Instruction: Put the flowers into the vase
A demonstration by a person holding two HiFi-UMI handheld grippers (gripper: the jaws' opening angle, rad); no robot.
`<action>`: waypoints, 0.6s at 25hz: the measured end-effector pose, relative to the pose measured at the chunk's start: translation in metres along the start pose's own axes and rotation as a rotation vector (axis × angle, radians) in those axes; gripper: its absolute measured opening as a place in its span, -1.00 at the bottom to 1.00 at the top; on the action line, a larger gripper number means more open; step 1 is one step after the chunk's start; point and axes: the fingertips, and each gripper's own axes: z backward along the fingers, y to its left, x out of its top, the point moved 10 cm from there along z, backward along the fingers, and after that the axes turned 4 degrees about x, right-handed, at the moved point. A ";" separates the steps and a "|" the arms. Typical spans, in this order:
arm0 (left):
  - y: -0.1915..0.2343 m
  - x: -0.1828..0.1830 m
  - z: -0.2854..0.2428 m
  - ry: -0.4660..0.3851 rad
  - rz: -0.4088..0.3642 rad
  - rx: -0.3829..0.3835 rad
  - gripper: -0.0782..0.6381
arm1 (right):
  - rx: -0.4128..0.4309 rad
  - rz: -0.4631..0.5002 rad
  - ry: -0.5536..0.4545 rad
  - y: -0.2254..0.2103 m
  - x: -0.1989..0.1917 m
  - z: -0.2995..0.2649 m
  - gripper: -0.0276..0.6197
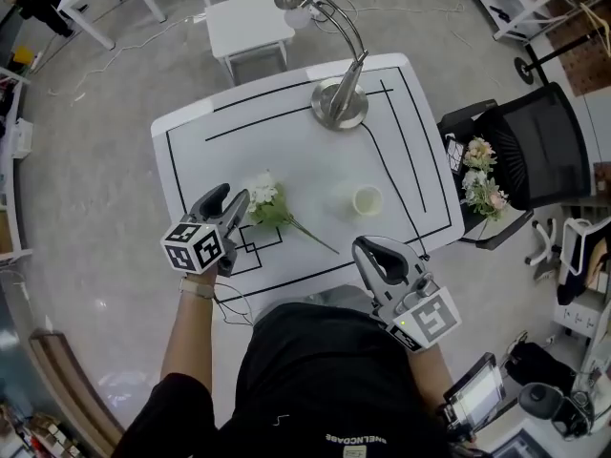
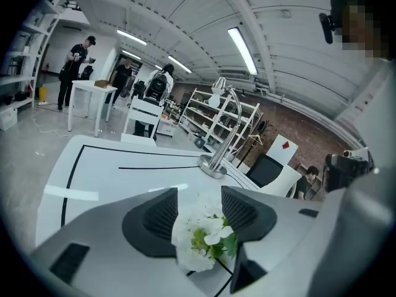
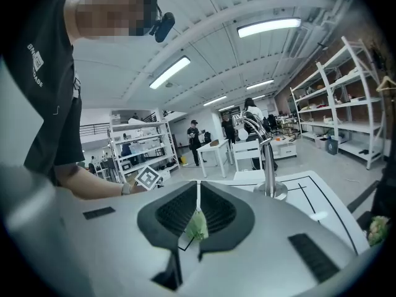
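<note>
A flower with a white bloom (image 1: 263, 197) and a long green stem (image 1: 310, 234) lies on the white table (image 1: 286, 132). The small white vase (image 1: 368, 199) stands to its right, upright. My left gripper (image 1: 237, 203) is at the bloom. In the left gripper view its jaws (image 2: 199, 193) stand wide apart around the white bloom (image 2: 201, 240), and the pads are not pressing on it. My right gripper (image 1: 366, 248) hovers near the front edge, just right of the stem's end. Its jaws (image 3: 198, 187) are together. A green leaf (image 3: 197, 224) shows in the slit; whether it is pinched I cannot tell.
A silver desk lamp (image 1: 339, 103) stands at the table's far side. More flowers (image 1: 480, 175) lie on a black chair (image 1: 535, 151) to the right. A white stool (image 1: 248, 22) stands behind the table. Black lines mark the tabletop.
</note>
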 end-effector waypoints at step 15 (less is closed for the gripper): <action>0.029 -0.028 -0.056 0.185 0.093 -0.150 -0.08 | -0.073 -0.052 0.069 0.001 -0.001 -0.021 -0.90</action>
